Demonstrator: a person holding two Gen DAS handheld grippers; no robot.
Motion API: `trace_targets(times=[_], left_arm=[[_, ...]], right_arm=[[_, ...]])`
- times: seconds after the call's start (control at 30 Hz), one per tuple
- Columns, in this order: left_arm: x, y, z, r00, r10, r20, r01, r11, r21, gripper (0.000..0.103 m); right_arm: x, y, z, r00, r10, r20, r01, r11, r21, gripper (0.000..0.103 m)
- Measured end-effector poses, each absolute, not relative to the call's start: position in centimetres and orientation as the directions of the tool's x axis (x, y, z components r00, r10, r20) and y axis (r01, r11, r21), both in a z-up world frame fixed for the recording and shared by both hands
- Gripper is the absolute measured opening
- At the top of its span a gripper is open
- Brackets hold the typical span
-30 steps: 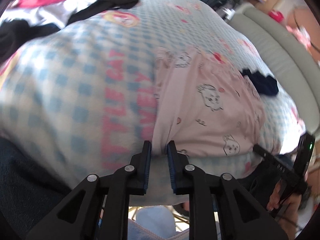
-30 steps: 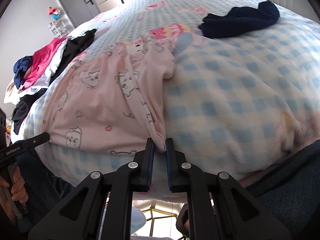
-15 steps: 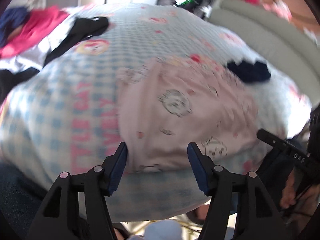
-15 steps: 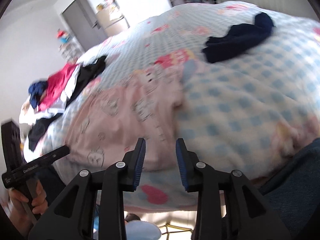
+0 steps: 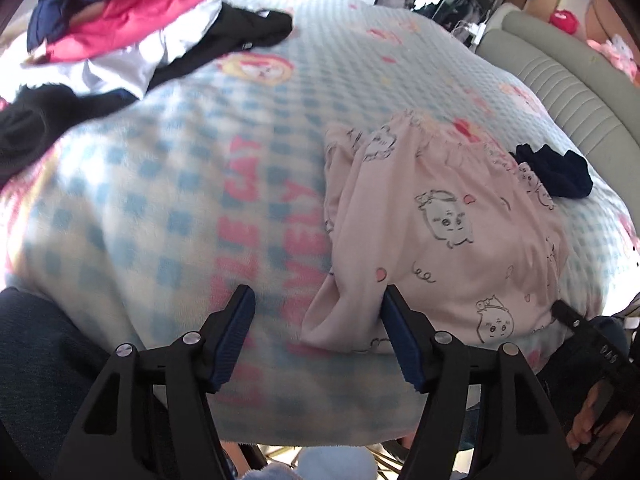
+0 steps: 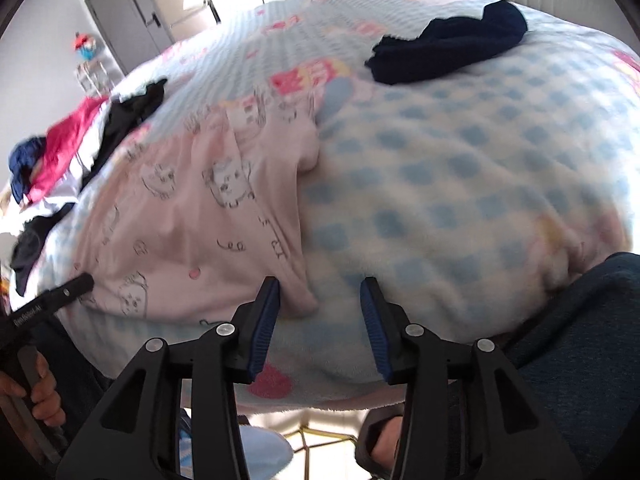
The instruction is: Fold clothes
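Observation:
A pink garment with cartoon prints (image 5: pixel 440 240) lies spread on the blue-checked blanket (image 5: pixel 160 208), near the bed's front edge. My left gripper (image 5: pixel 318 320) is open, its jaws straddling the garment's near left corner. In the right wrist view the same garment (image 6: pixel 192 216) lies left of centre. My right gripper (image 6: pixel 320 312) is open around the garment's near right corner, holding nothing. Each gripper's black tip shows at the edge of the other's view.
A pile of red, white, black and navy clothes (image 5: pixel 120 40) lies at the far left of the bed. A small navy garment (image 6: pixel 448 48) lies beyond the pink one. A grey padded headboard (image 5: pixel 560 92) runs along the right. The blanket (image 6: pixel 460 200) drops off just before my grippers.
Both grippers were shut on the garment's near corners a second ago. They have let go and opened wide, and pulled back slightly. The garment now lies flat.

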State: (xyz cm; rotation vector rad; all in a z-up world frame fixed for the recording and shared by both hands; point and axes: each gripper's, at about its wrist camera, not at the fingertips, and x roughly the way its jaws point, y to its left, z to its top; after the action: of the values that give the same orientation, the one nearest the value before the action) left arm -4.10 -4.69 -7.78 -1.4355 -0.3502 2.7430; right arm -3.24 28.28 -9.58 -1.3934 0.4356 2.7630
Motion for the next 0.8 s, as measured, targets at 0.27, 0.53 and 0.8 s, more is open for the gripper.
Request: trace_targets(times=[0.27, 0.53, 0.8], left_arm=[[-3.7, -0.6, -7.1, -0.584, 0.242, -0.775, -0.115, -0.970, -0.216, 0.069], [-5.0, -3.2, -9.0, -0.522, 0.100, -0.847, 0.061, -0.986, -0.154, 0.071], [-3.2, -7.6, -5.9, -0.669, 0.309, -0.676, 0.058, -0.885, -0.463, 0.069]], right_arm=[[-3.7, 26.9, -10.1, -0.573, -0.125, -0.810, -0.081, -0.975, 0.207, 0.044], [-4.2, 26.4, -10.6, -0.543, -0.112, -0.832, -0.073, -0.981, 0.180, 0.045], [-2.3, 29.9, -8.3, -0.650, -0.094, -0.754, -0.187, -0.942, 0.279, 0.049]])
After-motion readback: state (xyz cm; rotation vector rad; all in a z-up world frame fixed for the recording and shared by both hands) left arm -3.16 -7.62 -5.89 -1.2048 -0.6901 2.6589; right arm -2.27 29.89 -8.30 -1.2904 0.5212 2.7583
